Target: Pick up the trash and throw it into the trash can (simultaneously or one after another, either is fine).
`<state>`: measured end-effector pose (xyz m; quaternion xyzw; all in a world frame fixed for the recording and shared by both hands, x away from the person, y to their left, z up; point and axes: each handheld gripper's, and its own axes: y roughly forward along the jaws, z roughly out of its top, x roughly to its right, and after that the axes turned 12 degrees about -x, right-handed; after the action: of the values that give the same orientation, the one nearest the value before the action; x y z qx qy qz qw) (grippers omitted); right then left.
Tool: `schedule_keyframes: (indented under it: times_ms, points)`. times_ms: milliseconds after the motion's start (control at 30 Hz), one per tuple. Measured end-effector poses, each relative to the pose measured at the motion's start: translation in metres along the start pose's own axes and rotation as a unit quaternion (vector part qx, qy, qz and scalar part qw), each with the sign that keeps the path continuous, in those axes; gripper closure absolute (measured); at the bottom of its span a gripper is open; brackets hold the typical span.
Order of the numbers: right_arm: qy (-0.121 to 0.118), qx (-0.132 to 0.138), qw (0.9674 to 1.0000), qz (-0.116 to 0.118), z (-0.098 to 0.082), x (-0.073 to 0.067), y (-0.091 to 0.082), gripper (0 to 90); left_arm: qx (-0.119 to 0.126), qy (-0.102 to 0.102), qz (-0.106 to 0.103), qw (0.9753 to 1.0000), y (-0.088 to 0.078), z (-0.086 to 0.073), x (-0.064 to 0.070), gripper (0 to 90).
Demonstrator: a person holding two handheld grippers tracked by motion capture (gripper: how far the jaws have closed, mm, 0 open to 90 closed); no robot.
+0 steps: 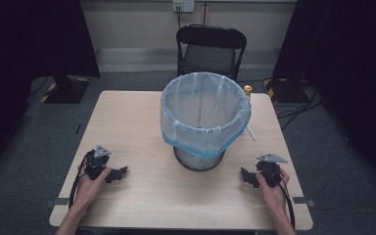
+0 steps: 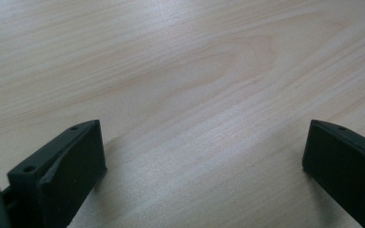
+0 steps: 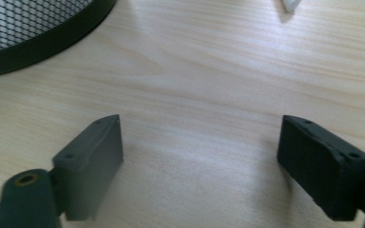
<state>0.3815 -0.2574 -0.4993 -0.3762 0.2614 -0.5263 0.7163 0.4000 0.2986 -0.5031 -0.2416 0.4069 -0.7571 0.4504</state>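
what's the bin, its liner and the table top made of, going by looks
Bin: likely dark metal mesh with a solid base band; the right gripper view shows a fine grid above a smooth dark rim.
Liner: thin translucent plastic film, whitish with a blue hem, folded over the rim.
Table: pale wood or wood-look laminate, matte, grain lines visible.

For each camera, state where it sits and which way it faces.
High view: above the person's side, looking forward and down on the table and bagged bin; both forearms, left gripper, right gripper.
Left gripper view: on the left gripper, looking along open jaws at bare tabletop.
Right gripper view: on the right gripper, facing the bin's mesh base over open jaws.
Shared: high and right gripper views both show the bin.
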Motion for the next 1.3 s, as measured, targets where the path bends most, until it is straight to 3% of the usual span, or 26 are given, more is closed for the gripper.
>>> schedule_keyframes:
  times_ms: [133, 700, 900, 1300]
  points:
    - [0.001, 0.000, 1.0000, 0.001, 0.002, 0.001, -0.001, 21.0, 0.000, 0.000, 0.000, 1.0000, 0.000, 0.000, 0.000, 0.0]
    - [-0.004, 0.016, 0.9995, 0.026, 0.014, 0.005, -0.010, 20.0, 0.000, 0.001, 0.000, 1.0000, 0.000, 0.000, 0.000, 0.0]
    - [-0.016, 0.026, 0.9991, 0.029, 0.021, 0.010, -0.018, 19.6, 0.000, 0.001, 0.000, 1.0000, 0.000, 0.000, 0.000, 0.0]
    - [-0.034, 0.035, 0.9981, 0.037, 0.051, 0.023, -0.020, 19.3, 0.000, 0.000, -0.001, 1.0000, 0.000, 0.000, 0.000, 0.0]
